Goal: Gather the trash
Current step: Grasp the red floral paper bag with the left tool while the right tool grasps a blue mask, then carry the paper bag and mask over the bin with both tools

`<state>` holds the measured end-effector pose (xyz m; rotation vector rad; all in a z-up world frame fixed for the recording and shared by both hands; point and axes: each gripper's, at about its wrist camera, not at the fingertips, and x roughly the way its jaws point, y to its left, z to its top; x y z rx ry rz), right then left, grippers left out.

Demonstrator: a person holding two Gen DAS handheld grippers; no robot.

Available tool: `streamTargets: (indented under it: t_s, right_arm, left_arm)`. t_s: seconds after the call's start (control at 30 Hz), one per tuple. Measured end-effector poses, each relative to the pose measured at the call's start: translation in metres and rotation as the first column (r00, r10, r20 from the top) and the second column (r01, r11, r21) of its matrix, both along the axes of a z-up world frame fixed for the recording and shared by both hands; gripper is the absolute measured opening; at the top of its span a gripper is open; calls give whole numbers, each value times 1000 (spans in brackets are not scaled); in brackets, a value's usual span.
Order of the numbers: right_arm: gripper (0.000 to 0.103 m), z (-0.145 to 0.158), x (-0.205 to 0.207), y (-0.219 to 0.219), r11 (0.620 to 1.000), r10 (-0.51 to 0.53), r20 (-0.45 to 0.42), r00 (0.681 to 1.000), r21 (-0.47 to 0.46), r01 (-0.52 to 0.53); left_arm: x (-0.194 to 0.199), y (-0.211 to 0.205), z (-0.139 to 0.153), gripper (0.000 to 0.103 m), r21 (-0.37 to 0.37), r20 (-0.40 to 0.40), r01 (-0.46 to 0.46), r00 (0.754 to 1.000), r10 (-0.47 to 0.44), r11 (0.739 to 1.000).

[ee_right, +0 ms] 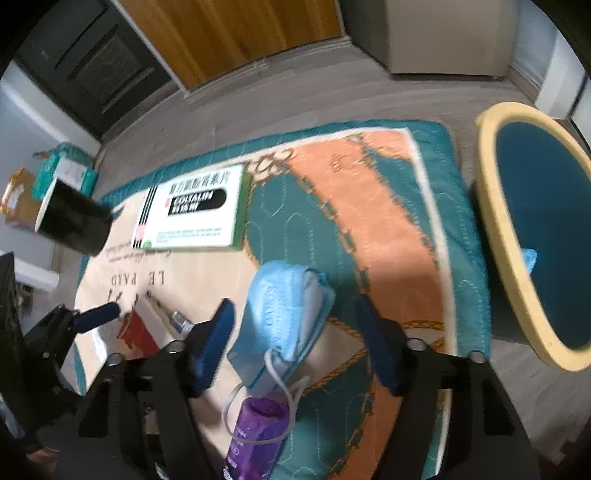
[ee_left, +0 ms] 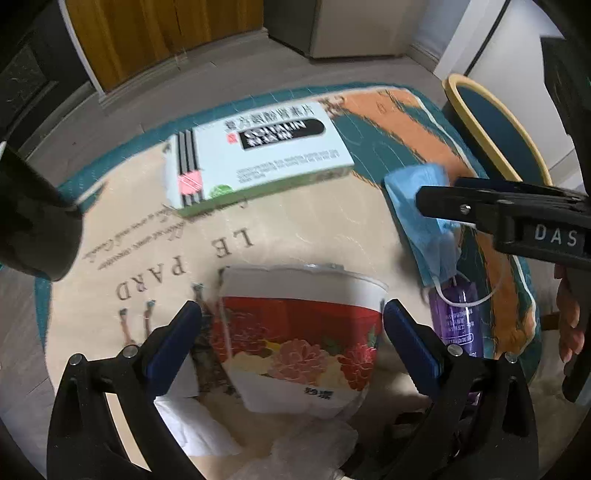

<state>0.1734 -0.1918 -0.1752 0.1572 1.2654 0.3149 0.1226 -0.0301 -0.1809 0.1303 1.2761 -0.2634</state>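
My left gripper [ee_left: 291,325] is open, its blue pads on either side of a red-and-white floral paper cup [ee_left: 295,339] lying on the rug, not touching it. My right gripper [ee_right: 295,332] is open around a blue face mask [ee_right: 284,317], pads apart from it; the mask also shows in the left wrist view [ee_left: 424,221]. A purple bottle [ee_right: 255,432] lies under the mask's ear loop. A white-and-green medicine box [ee_right: 192,210] lies further off. A black cup [ee_right: 74,221] lies at the rug's left edge. The bin [ee_right: 491,229], yellow-rimmed with a blue liner, stands at right.
A teal, orange and cream rug [ee_right: 369,206] covers the grey floor. White crumpled tissue [ee_left: 192,417] and clear plastic wrap [ee_left: 314,443] lie near my left gripper. Wooden doors [ee_right: 229,33] and a cabinet [ee_right: 443,33] stand behind. Packages [ee_right: 44,184] sit at far left.
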Motion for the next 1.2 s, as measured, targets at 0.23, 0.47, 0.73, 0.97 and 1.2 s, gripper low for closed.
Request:
streamTargets:
  t_s: [0.23, 0.47, 0.73, 0.97, 1.2]
  right_arm:
    - [29, -2, 0, 8, 999, 46, -10, 999, -7, -46]
    - [23, 19, 2, 3, 998, 46, 37, 998, 34, -47]
    - [23, 55, 2, -22, 997, -4, 117, 993, 79, -5]
    - [23, 87, 4, -50, 994, -65, 176, 982, 102, 48]
    - [23, 122, 0, -83, 983, -119, 249, 961, 168, 78]
  left_arm:
    - [-2, -13, -6, 96, 53, 0, 48, 999, -48, 997]
    - [4, -12, 11, 94, 30, 28, 18, 999, -19, 999]
    - [8, -16, 53, 94, -3, 153, -6, 988, 7, 1000]
    - [16, -25, 83, 94, -19, 230, 7, 973, -2, 1000]
    - [18, -35, 99, 94, -68, 270, -18, 962, 35, 998]
